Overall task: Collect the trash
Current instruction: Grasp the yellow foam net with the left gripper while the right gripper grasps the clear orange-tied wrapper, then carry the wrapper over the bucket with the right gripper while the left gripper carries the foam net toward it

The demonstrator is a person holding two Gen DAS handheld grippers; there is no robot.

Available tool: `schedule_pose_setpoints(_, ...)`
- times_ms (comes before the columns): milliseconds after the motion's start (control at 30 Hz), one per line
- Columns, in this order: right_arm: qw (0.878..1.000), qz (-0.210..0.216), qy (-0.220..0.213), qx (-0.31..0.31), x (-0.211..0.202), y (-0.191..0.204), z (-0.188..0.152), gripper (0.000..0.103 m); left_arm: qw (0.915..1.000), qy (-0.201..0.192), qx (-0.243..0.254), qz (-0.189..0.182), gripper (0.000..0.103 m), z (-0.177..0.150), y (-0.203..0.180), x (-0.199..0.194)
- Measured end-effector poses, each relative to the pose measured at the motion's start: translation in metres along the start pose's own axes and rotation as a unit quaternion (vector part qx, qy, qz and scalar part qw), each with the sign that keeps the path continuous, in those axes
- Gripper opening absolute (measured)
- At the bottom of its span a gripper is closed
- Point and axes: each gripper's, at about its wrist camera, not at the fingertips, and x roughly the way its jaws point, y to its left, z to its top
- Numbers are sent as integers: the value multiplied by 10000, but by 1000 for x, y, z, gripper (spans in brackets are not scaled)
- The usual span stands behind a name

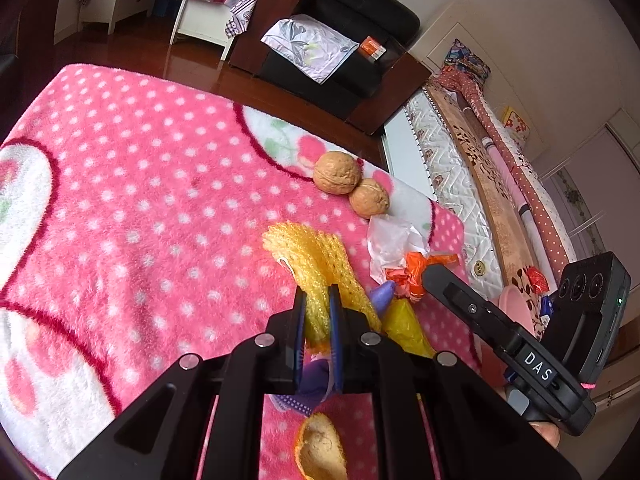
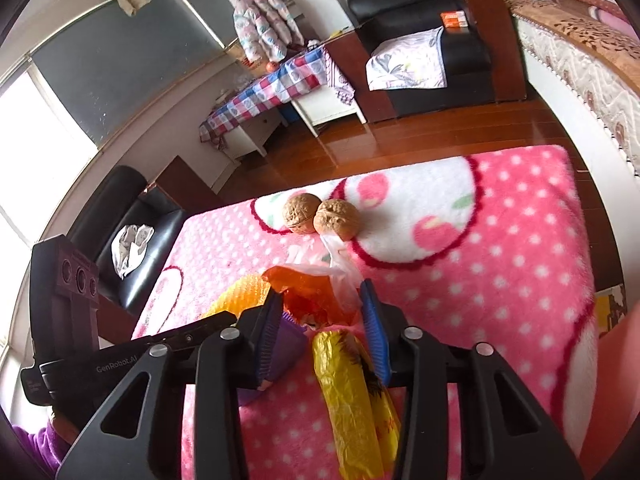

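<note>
Yellow foam netting (image 1: 316,264) is pinched between the left gripper's (image 1: 318,300) nearly closed jaws, its long axis running forward beyond them. Orange wrapper (image 2: 316,296) sits between the right gripper's (image 2: 320,300) spread jaws; two walnuts (image 2: 320,214) lie farther ahead on the pink blanket (image 2: 500,240).

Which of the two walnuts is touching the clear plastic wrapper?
The walnut on the right in the right wrist view, the one nearer the fingers. The clear plastic wrapper runs up against it; the other walnut sits beside it, clear of the plastic.
</note>
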Motion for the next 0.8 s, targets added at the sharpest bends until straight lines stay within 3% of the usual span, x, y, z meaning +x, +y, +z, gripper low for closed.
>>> schedule_pose_setpoints(367,9980,-1,-576,251,-69,-4,-18,37,9968,-373,703,8,10,-17,-41,-41)
schedule_pose_setpoints(800,9892,-579,-1164,673,-150,-37,-48,37,9899,-229,1360,-328,10,-56,-105,-55)
